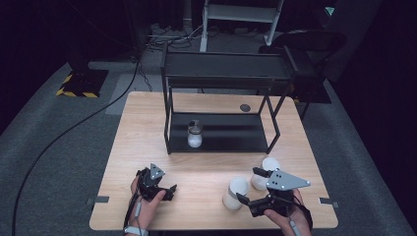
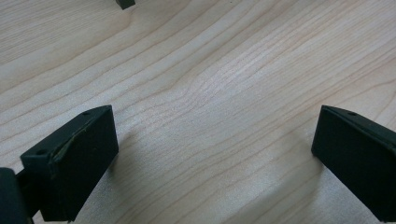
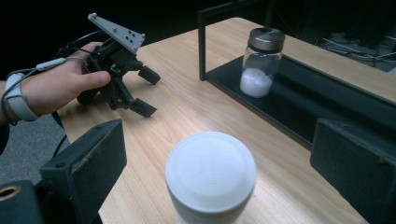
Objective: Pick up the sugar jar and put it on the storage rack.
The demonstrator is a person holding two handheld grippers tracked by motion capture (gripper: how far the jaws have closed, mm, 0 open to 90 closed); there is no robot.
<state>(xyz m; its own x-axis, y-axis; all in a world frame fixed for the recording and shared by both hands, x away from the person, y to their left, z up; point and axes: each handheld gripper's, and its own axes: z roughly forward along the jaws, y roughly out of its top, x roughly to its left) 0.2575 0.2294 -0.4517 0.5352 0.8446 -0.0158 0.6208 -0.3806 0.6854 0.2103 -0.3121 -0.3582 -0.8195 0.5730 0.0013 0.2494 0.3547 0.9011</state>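
From above, your right gripper (image 1: 250,186) is open around a white jar (image 1: 235,192) on the table (image 1: 147,128). Your left gripper (image 1: 167,189) is open, holding nothing. In the left gripper view, wood lies between the jaws. In the right gripper view, the jar sits between wide jaws.

A white lidded container (image 3: 211,175) is seen upright on the wooden table, between the spread jaws of the right gripper (image 3: 217,154), untouched. A second white container (image 1: 265,172) is stood upright just beyond it.
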